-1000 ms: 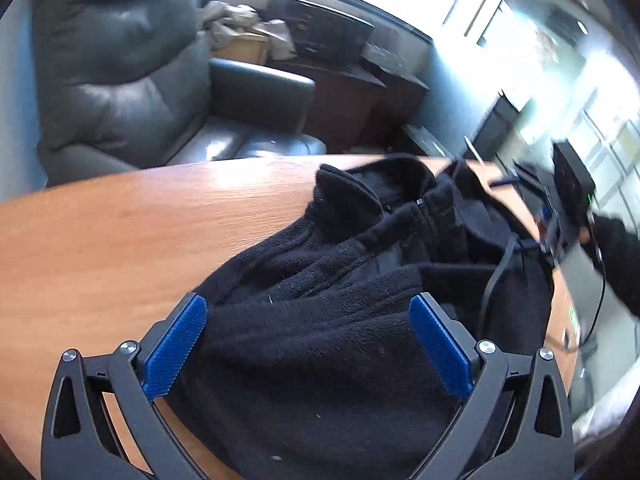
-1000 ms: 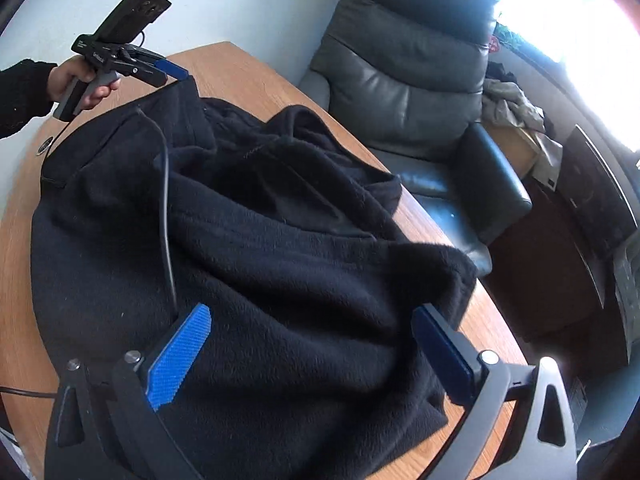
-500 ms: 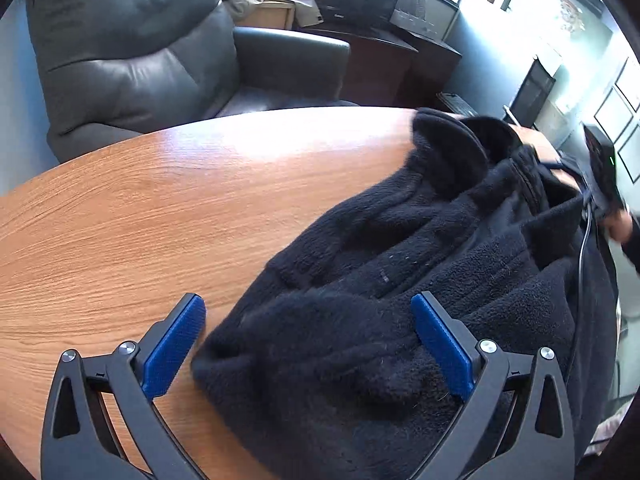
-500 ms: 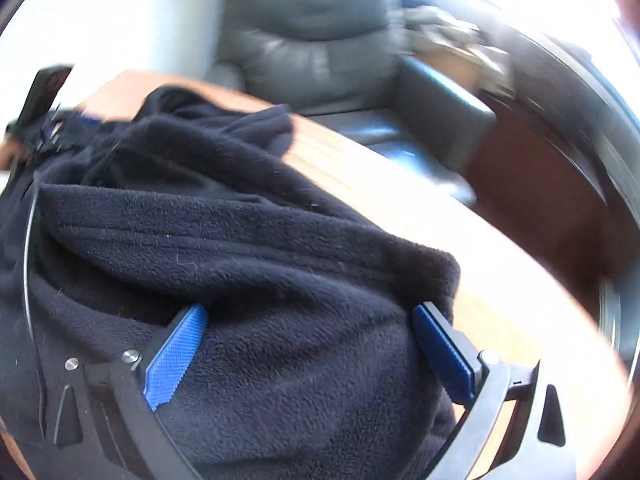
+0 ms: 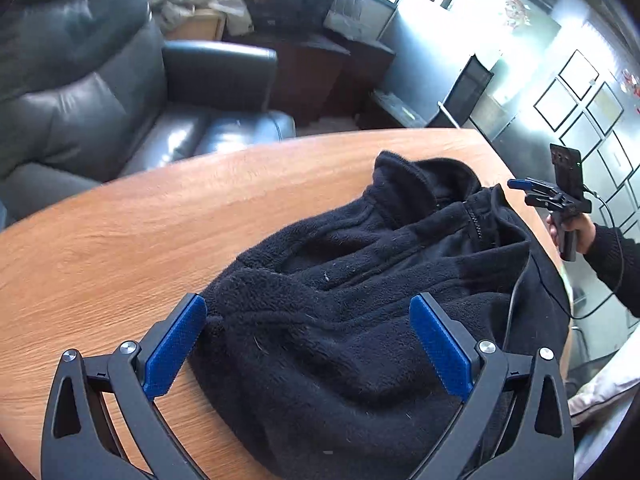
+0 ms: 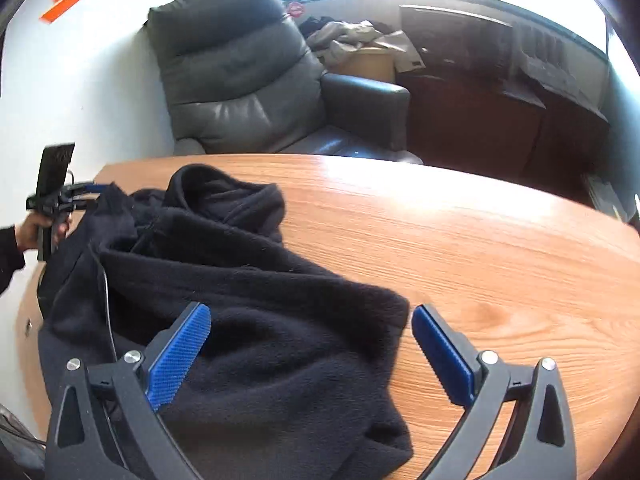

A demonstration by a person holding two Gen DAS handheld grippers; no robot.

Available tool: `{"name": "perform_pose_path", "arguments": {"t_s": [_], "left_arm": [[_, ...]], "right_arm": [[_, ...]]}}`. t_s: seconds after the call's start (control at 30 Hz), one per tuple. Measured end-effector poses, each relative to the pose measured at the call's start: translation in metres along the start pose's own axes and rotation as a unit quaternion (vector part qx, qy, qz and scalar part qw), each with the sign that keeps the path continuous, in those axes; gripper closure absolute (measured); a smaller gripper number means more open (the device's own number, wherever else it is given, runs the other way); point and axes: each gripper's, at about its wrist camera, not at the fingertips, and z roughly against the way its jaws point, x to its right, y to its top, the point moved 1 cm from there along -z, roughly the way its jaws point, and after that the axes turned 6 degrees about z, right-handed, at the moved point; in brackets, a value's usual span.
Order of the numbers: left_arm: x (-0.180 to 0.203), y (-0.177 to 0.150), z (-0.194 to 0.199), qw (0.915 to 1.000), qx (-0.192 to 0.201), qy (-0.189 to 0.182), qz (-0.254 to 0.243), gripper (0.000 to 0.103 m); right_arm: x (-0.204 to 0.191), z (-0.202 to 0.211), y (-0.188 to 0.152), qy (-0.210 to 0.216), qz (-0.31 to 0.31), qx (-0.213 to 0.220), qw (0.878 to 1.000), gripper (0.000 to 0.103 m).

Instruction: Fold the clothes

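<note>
A black fleece jacket lies crumpled on the round wooden table, collar raised at the far side. My left gripper is open, its blue pads straddling the near bunch of fleece without pinching it. In the right wrist view the same jacket fills the left half, and my right gripper is open over its near corner, the right pad above bare wood. Each view shows the other gripper held in a hand at the jacket's far edge: the right gripper and the left gripper.
A grey leather armchair stands behind the table, next to a dark cabinet and a box of clothes. A thin cable runs across the fleece. Bare table lies to the right of the jacket.
Both grippers have swung and drawn back, so more bare table shows. The fleece has bunched toward the middle. Both stay open.
</note>
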Motion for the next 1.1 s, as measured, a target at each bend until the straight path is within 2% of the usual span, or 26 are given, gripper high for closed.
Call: {"name": "perform_pose_path", "arguments": {"t_s": [0.1,0.23,0.3,0.33,0.37,0.4,0.5,0.57,0.7,0.8,0.83,0.87,0.9,0.93,0.97,1.0,1.03,1.1], "left_arm": [[-0.016,0.007,-0.013,0.9990,-0.024,-0.013,0.034,0.000],[-0.021,0.012,-0.016,0.9981,-0.032,-0.024,0.046,0.001],[-0.018,0.012,-0.016,0.9982,-0.037,-0.025,0.040,0.002],[-0.016,0.012,-0.018,0.9981,-0.040,-0.025,0.040,0.006],[-0.015,0.012,-0.018,0.9979,-0.043,-0.026,0.040,0.007],[-0.014,0.011,-0.015,0.9980,-0.044,-0.025,0.038,0.010],[-0.008,0.011,-0.003,0.9986,-0.040,-0.025,0.022,0.013],[-0.001,0.012,0.007,0.9989,-0.034,-0.032,0.006,0.013],[0.007,0.013,0.011,0.9981,-0.041,-0.044,-0.013,0.013],[-0.001,0.013,0.002,0.9980,-0.048,-0.042,-0.003,0.015],[-0.004,0.014,0.000,0.9980,-0.047,-0.043,0.003,0.023],[-0.005,0.014,0.001,0.9981,-0.040,-0.047,0.005,0.027],[-0.005,0.015,0.003,0.9981,-0.033,-0.052,0.006,0.037],[-0.004,0.015,0.006,0.9980,-0.027,-0.057,0.005,0.050],[-0.003,0.016,0.009,0.9978,-0.022,-0.063,0.003,0.059],[-0.003,0.016,0.009,0.9978,-0.026,-0.060,0.004,0.078],[-0.004,0.016,0.006,0.9981,-0.032,-0.052,0.004,0.088],[-0.004,0.014,0.001,0.9980,-0.043,-0.047,0.007,0.089]], "right_arm": [[0.028,-0.016,-0.008,0.005,-0.037,-0.040,0.999,0.000],[0.028,-0.035,-0.015,0.044,-0.044,-0.063,0.996,0.002],[0.023,-0.038,-0.018,0.058,-0.037,-0.057,0.996,0.013],[0.021,-0.039,-0.018,0.065,-0.034,-0.049,0.996,0.032],[0.020,-0.041,-0.018,0.073,-0.038,-0.049,0.995,0.059],[0.021,-0.043,-0.018,0.082,-0.045,-0.052,0.994,0.065],[0.020,-0.043,-0.014,0.087,-0.044,-0.054,0.994,0.065],[0.021,-0.039,-0.012,0.090,-0.040,-0.049,0.994,0.073],[0.012,-0.028,-0.002,0.097,-0.028,-0.024,0.995,0.080],[0.012,-0.017,0.000,0.100,-0.008,-0.006,0.995,0.086],[0.010,-0.015,-0.001,0.098,-0.003,-0.003,0.995,0.090],[0.010,-0.013,-0.001,0.096,0.001,0.000,0.995,0.090],[0.009,-0.010,-0.001,0.093,0.005,0.003,0.996,0.090],[0.008,-0.007,-0.001,0.094,0.006,0.006,0.996,0.090],[0.007,-0.004,-0.001,0.094,0.006,0.011,0.996,0.090],[0.007,0.001,-0.003,0.093,0.005,0.016,0.996,0.090],[0.008,0.006,-0.004,0.094,0.003,0.020,0.995,0.090],[0.011,0.017,-0.008,0.092,0.004,0.029,0.995,0.090]]}}
